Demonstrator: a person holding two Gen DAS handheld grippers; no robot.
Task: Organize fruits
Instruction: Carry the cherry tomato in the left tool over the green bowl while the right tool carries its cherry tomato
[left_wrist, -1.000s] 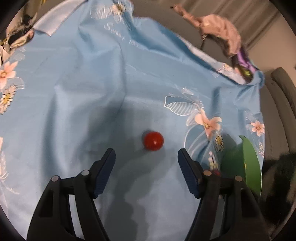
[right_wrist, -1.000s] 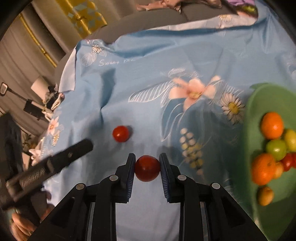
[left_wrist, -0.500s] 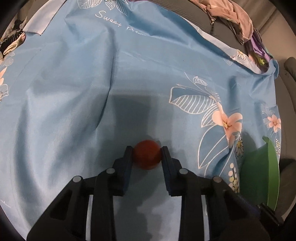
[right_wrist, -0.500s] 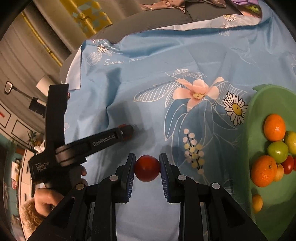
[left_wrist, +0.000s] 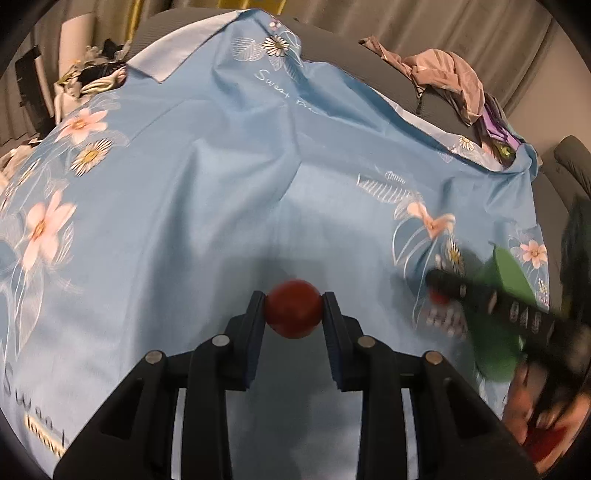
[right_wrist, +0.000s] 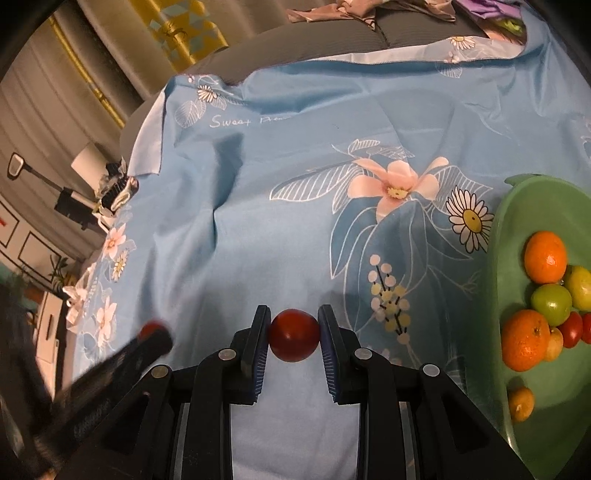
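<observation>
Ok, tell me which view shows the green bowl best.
The right wrist view: the green bowl faces the camera, open, with oranges, green fruit and red tomatoes inside. The left wrist view shows only the bowl's blurred outer wall, partly behind the right gripper; its contents are hidden.

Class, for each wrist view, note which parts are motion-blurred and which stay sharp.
Left wrist view: the right gripper and green bowl smear; the red tomato is fairly crisp. Right wrist view: the left gripper smears at lower left; the oranges stay sharp.
</observation>
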